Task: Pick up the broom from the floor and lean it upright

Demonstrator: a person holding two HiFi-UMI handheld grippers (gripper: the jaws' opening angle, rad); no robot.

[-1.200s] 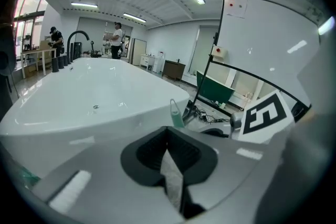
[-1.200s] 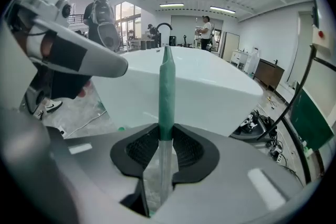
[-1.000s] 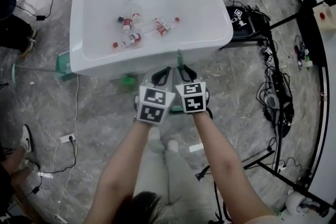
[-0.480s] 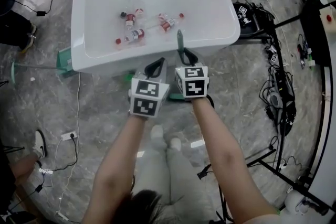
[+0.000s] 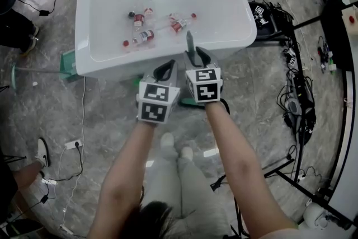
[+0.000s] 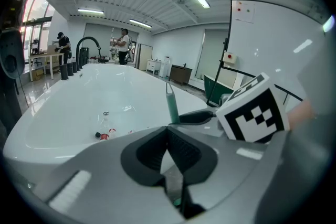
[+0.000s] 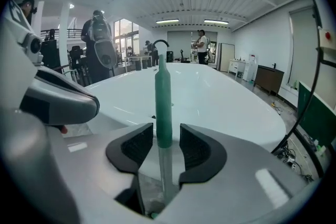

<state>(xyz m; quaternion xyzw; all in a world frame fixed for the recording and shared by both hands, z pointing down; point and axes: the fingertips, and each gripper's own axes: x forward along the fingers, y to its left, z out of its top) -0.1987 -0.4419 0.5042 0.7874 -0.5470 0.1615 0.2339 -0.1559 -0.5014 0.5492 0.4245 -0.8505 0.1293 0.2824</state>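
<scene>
Broom upright, between right gripper jaws (opening)

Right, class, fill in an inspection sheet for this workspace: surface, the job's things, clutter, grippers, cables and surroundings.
Surface: grey marbled floor, glossy.
Job's things: green broom handle stands upright at the near edge of the white tub.
Clutter: red-capped bottles lie in the tub; a second green long-handled tool lies on the floor to the tub's left.
Grippers: left gripper shut, nothing in it; right gripper is opening, the handle between its jaws, pads not pressing.
Cables: black cables bunched on the floor at right; white power strip and lead at left.
Surroundings: people stand at the room's far end.
</scene>
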